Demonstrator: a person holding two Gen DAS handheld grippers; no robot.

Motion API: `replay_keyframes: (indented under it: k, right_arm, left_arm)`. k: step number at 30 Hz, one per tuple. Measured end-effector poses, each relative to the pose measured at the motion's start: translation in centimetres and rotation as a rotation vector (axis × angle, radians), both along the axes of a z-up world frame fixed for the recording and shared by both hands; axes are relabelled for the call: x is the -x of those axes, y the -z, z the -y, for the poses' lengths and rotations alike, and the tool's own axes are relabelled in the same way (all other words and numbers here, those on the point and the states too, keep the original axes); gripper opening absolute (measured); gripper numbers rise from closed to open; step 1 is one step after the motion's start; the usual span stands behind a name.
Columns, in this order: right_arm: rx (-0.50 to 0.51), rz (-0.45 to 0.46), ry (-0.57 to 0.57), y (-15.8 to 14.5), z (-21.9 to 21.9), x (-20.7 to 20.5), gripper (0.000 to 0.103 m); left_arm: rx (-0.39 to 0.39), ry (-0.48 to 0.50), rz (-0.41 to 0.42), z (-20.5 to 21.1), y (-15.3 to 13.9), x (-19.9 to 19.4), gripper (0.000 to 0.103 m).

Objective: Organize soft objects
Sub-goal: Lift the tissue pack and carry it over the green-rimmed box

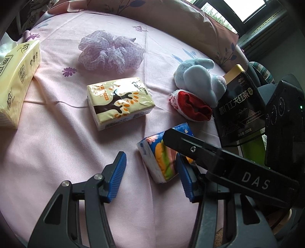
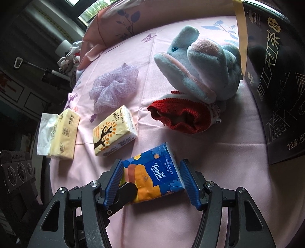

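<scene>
Right gripper (image 2: pixel 151 179) straddles the blue Tempo tissue pack (image 2: pixel 152 171), blue pads (image 2: pixel 114 181) at both short ends; full pinch or just touching, can't tell. Left gripper (image 1: pixel 150 174) spread wide, nothing held, its right pad beside the same pack (image 1: pixel 162 158). Bare pink bedsheet (image 1: pixel 57 152) to its left. Further out: tree-print tissue pack (image 1: pixel 120 103), yellow tissue pack (image 1: pixel 17 80) near the bed edge, purple mesh bath pouf (image 1: pixel 110 51), blue plush toy (image 2: pixel 200 63) over a red knit sock (image 2: pixel 177 118), black tea box (image 2: pixel 276 76) upright at right. Pillow (image 1: pixel 162 17), window (image 1: pixel 238 9) behind.
</scene>
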State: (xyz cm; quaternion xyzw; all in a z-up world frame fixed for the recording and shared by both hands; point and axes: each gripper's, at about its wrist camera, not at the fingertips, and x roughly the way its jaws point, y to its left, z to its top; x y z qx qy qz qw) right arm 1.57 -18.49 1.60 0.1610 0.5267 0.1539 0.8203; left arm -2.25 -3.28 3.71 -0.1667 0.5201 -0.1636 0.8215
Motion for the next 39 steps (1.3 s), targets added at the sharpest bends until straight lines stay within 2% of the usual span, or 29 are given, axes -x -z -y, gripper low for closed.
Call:
replay_keyframes:
  k: [6, 8, 9, 14, 23, 32, 39]
  right_arm:
    - [0.012, -0.007, -0.004, 0.3, -0.1, -0.3, 0.064]
    - [0.011, -0.002, -0.007, 0.3, -0.1, -0.2, 0.064]
    - [0.005, 0.001, -0.012, 0.2, -0.2, -0.2, 0.064]
    - [-0.006, 0.021, 0.003, -0.3, 0.0, 0.3, 0.064]
    - [0.042, 0.226, 0.037, -4.8, -0.1, 2.5, 0.064]
    - [0.071, 0.397, 0.036, -8.6, -0.6, 4.5, 0.064]
    - [0.100, 0.505, 0.039, -10.7, -0.9, 6.4, 0.064]
  left_arm:
    - [-0.013, 0.016, 0.010, 0.8, 0.0, 0.0, 0.051]
    - [0.010, 0.032, 0.009, 0.9, 0.0, -0.1, 0.042]
    - [0.026, 0.046, 0.011, 1.1, 0.0, -0.1, 0.041]
    - [0.015, 0.054, 0.070, 1.4, -0.7, 0.4, 0.039]
    - [0.074, 0.066, 0.263, 1.4, -3.8, 1.8, 0.039]
    - [0.127, 0.036, 0.466, 0.8, -6.2, 3.7, 0.039]
    - [0.161, 0.036, 0.579, 0.8, -7.8, 5.0, 0.039]
